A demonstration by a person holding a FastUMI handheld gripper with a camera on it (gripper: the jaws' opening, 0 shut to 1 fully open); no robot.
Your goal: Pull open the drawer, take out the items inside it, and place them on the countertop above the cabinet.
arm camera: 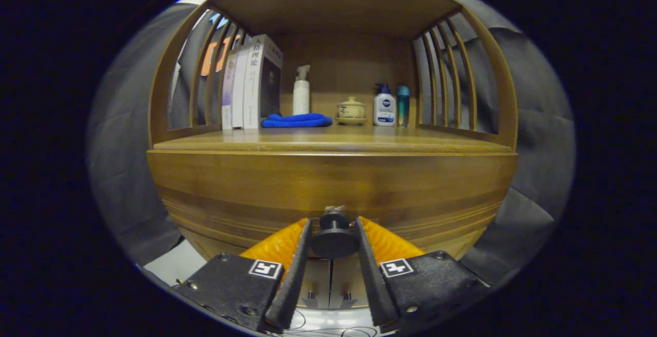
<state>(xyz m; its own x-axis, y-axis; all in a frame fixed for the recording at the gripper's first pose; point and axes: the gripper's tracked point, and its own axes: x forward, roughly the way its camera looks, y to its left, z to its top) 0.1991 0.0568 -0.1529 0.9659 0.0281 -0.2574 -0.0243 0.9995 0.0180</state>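
Note:
A wooden cabinet stands close in front of me, its drawer front (328,183) spanning the width just below the countertop (328,141). The drawer looks closed, and its inside is hidden. A round black knob (334,239) sticks out of the drawer front low at its centre. My gripper (333,220) has one finger on each side of this knob, and both press against it.
At the back of the countertop stand several books (251,83), a white spray bottle (301,93), a lidded ceramic cup (351,110), a lotion bottle (384,107) and a teal bottle (403,103). A folded blue cloth (296,120) lies before them. Slatted wooden sides (446,80) and a top board enclose the shelf.

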